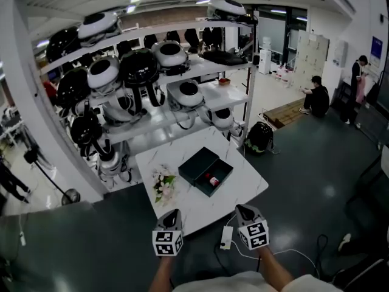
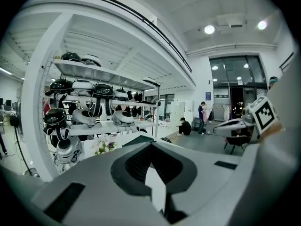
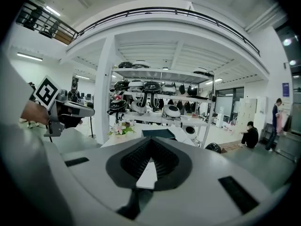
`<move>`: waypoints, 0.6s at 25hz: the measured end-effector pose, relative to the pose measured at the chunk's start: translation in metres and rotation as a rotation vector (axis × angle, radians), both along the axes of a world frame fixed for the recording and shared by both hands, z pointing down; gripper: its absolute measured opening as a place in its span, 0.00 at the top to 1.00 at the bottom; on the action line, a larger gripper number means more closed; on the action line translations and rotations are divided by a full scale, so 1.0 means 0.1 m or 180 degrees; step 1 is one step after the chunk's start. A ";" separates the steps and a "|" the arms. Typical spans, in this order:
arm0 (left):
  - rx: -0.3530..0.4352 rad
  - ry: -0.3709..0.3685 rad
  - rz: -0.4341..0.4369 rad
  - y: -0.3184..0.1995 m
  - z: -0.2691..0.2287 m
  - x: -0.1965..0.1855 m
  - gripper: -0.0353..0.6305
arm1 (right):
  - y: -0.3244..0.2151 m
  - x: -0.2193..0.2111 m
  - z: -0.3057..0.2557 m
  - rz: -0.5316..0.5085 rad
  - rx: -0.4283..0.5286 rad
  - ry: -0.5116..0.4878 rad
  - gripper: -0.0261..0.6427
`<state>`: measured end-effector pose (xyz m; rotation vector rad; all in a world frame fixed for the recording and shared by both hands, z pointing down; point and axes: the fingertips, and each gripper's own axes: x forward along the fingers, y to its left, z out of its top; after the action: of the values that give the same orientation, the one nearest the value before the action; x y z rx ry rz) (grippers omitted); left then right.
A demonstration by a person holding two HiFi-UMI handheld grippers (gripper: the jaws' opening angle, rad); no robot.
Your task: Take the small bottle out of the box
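An open black box [image 1: 205,170] lies on the white marble table [image 1: 243,184], its lid folded back to the left. The small bottle [image 1: 213,180], with a red part, lies in the box's right half. Both grippers hover short of the table's near edge, pointing at it. My left gripper [image 1: 174,212] is in front of the table's near corner and my right gripper [image 1: 243,208] is nearer the box. Each has its jaws together with nothing between them. The box shows low and dark in the left gripper view [image 2: 140,138] and the right gripper view [image 3: 159,133]. The bottle is hidden in both.
A bunch of flowers [image 1: 163,185] lies on the table left of the box. A white shelf rack [image 1: 200,66] laden with helmets stands behind the table. A power strip [image 1: 226,237] with a cable lies on the dark floor between the grippers. People stay far off at the right [image 1: 316,96].
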<state>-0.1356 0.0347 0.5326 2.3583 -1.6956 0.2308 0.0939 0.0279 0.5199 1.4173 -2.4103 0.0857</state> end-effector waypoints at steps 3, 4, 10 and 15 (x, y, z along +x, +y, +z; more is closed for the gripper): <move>-0.0014 -0.0002 0.0054 -0.14 0.06 -0.02 0.92 | -0.09 -0.01 0.07 0.0057 -0.0036 0.0009 0.93; -0.0026 -0.0004 0.0071 -0.18 0.08 -0.02 0.92 | -0.12 0.00 0.10 0.0072 -0.0054 0.0013 0.93; -0.0096 -0.0013 0.0152 -0.40 0.18 0.03 0.92 | -0.30 0.02 0.22 0.0117 -0.0134 0.0038 0.93; -0.0132 -0.0032 0.0202 -0.63 0.25 0.03 0.92 | -0.52 0.00 0.29 0.0135 -0.0185 0.0040 0.93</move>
<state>-0.1322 -0.0287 0.5575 2.3868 -1.6062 0.2863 0.0934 -0.0237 0.5489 1.4387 -2.3486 0.1555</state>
